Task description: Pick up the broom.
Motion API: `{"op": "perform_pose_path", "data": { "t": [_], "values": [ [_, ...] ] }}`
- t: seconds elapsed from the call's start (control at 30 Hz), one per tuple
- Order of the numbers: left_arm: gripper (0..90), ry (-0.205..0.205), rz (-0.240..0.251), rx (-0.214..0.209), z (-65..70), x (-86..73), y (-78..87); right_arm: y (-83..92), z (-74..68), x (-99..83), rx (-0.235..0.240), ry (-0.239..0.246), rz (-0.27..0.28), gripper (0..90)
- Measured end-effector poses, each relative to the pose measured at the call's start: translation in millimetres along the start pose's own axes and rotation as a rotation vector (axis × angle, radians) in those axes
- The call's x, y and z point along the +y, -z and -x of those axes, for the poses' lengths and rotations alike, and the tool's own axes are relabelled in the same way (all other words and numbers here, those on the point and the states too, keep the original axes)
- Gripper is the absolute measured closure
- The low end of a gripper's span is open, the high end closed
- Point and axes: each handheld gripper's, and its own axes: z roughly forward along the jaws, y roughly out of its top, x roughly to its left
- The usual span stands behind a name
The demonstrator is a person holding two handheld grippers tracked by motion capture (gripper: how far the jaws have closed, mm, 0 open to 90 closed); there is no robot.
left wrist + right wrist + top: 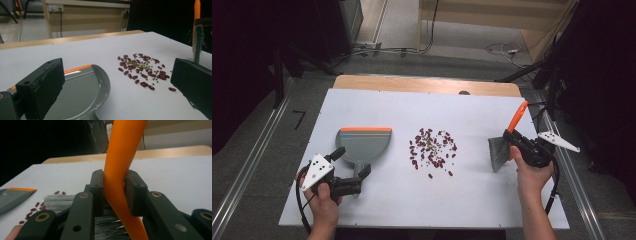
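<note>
You have the brush (506, 143) clamped in your right gripper (523, 146), your left gripper (353, 171) gaping wide by the dustpan (363, 142): grip that handle, then sweep the beans (432, 148) toward the table's left edge.

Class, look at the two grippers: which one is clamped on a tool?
The right gripper: its jaws squeeze the brush's orange handle. The left gripper stands open around the dustpan handle.

A lab or studio: black curtains (242, 60), metal floor rails (249, 165), loose cables (504, 49) (wall sockets (56, 8) too).
</note>
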Motion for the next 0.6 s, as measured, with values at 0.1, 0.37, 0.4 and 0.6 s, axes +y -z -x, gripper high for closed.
{"op": "perform_pose_path", "data": {
  "t": [0.1, 0.37, 0.4, 0.6],
  "values": [
    [0.0, -0.018, -0.001, -0.009, 4.0, 2.8, -1.3, 3.0, -7.5, 5.2, 0.018, 0.009, 0.025, 69.1],
    [0.0, -0.035, -0.001, -0.05, 17.5, 9.6, -8.8, 8.2, -27.9, 16.5, 0.072, 0.032, 0.075, 69.1],
    [0.0, -0.035, 0.001, -0.07, 21.5, 11.8, -10.9, 8.6, -35.7, 19.0, 0.085, 0.039, 0.084, 69.1],
    [0.0, -0.023, 0.029, -0.112, 29.6, 16.9, -13.5, 8.8, -57.2, 22.5, 0.122, 0.049, 0.103, 69.1]
  ]
}}
